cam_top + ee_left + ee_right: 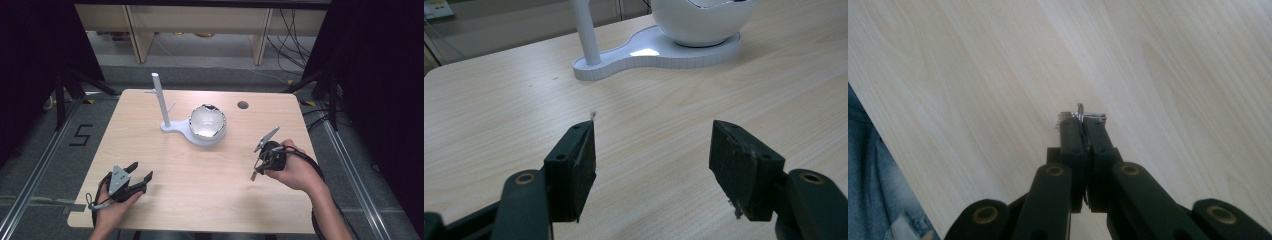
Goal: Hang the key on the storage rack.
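A white stand (pixel 172 127) sits at the table's far middle, with a thin upright post (pixel 159 95) and a round bowl (pixel 207 122) whose inside is shiny. In the left gripper view the post (pixel 586 35) and the bowl (pixel 701 20) rise ahead of my left gripper (pixel 654 150), which is open and empty. That left gripper (pixel 141 171) rests low near the front left corner. My right gripper (pixel 254 174) is at the right, tilted down toward the tabletop. In its own view the right gripper (pixel 1082 122) is shut on a small silvery metal piece (pixel 1079 112) at its tips.
The wooden table (pixel 200 190) has a round cable hole (pixel 243 105) near its far edge. Blue denim (pixel 868 190) shows past the table's edge in the right gripper view. Dark stands and cables are on the floor around the table.
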{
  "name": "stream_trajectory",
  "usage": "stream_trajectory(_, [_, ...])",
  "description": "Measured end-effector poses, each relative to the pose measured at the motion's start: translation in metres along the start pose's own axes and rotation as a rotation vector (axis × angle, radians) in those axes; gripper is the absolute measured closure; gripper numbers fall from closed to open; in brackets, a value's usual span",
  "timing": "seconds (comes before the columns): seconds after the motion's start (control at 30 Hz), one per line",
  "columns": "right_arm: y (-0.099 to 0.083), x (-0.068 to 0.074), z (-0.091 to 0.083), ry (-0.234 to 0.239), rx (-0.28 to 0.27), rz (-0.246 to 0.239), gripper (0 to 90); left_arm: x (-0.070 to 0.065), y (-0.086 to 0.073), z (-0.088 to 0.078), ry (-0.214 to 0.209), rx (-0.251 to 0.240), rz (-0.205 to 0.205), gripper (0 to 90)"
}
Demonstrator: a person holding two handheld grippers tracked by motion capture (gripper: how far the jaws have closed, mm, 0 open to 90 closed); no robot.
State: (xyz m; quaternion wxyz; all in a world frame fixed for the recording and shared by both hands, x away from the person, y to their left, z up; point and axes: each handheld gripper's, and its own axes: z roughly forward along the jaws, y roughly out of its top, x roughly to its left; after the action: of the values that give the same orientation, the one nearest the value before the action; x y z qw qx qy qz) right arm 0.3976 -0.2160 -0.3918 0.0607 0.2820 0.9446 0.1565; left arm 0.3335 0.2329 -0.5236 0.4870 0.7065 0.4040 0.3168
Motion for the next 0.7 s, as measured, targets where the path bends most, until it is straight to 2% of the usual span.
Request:
stream_trajectory(0.17, [0.001,0.001,0.0,-0.02,-0.011,0.012,89.5,0.0,0.0,0.0,-0.003,-0.004,0.001,34.9])
stream_trajectory(0.23, [0.002,0.002,0.001,-0.008,-0.031,0.003,89.5,0.0,0.0,0.0,0.004,-0.002,-0.001,34.6])
stream_trajectory(0.27, [0.002,0.004,0.001,0.004,-0.031,0.026,89.5,0.0,0.0,0.0,0.003,-0.003,-0.001,34.5])
stream_trajectory(0.4, [0.004,0.003,0.002,-0.009,-0.054,-0.011,89.5,0.0,0.0,0.0,0.003,-0.002,0.004,34.4])
stream_trajectory(0.47, [0.005,0.005,0.001,-0.002,-0.062,0.008,89.5,-0.001,0.0,0.0,0.001,-0.002,0.008,34.5])
stream_trajectory(0.53, [0.007,0.006,0.001,0.008,-0.08,0.003,89.5,-0.004,0.001,0.001,-0.013,0.001,0.004,33.6])
stream_trajectory(0.67, [0.011,0.008,0.001,0.001,-0.107,0.003,89.5,-0.021,0.007,0.005,-0.088,0.005,0.0,32.2])
stream_trajectory(0.7, [0.011,0.008,0.001,0.001,-0.107,0.003,89.5,-0.021,0.007,0.005,-0.088,0.005,0.0,31.8])
